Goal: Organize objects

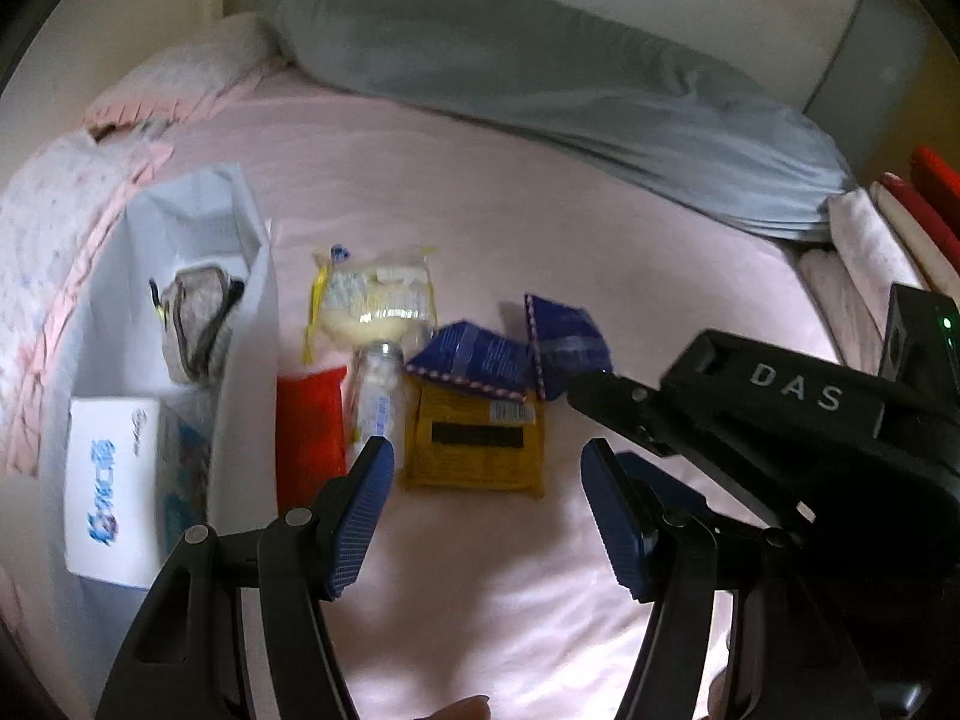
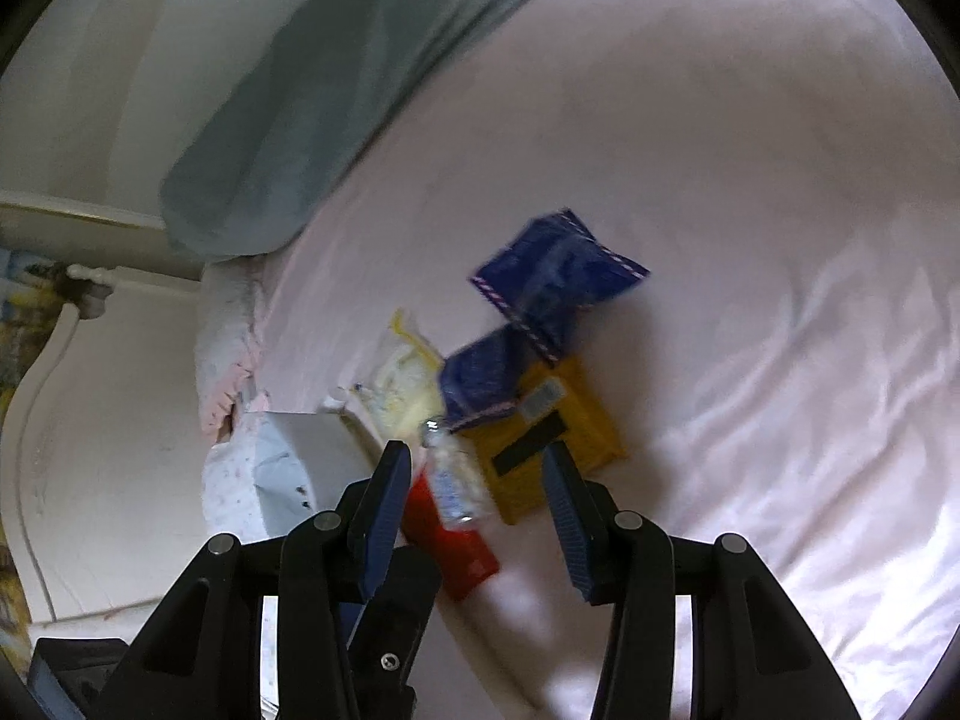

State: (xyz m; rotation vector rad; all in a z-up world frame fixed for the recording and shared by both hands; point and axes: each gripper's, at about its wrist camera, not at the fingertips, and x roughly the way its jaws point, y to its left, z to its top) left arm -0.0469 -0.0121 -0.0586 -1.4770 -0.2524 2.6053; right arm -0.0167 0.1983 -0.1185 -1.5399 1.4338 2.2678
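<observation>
Several small items lie together on a pink bed sheet (image 1: 480, 192): a clear packet with yellow edges (image 1: 372, 300), a small clear bottle (image 1: 378, 396), a red packet (image 1: 309, 438), a yellow packet (image 1: 474, 450) and two blue packets (image 1: 474, 360) (image 1: 567, 342). My left gripper (image 1: 485, 449) hangs open over the yellow packet, holding nothing. My right gripper (image 2: 475, 450) is open and empty above the bottle (image 2: 453, 480) and the yellow packet (image 2: 576, 414). The left wrist view shows it reaching in from the right, close beside the left one.
A white open container (image 1: 252, 276) left of the items holds a grey pouch (image 1: 198, 324) and a white box with blue lettering (image 1: 114, 480). A long grey-green pillow (image 1: 510, 72) lies across the back. Folded pink bedding (image 1: 60, 228) sits at the left, red and white things (image 1: 924, 204) at the right.
</observation>
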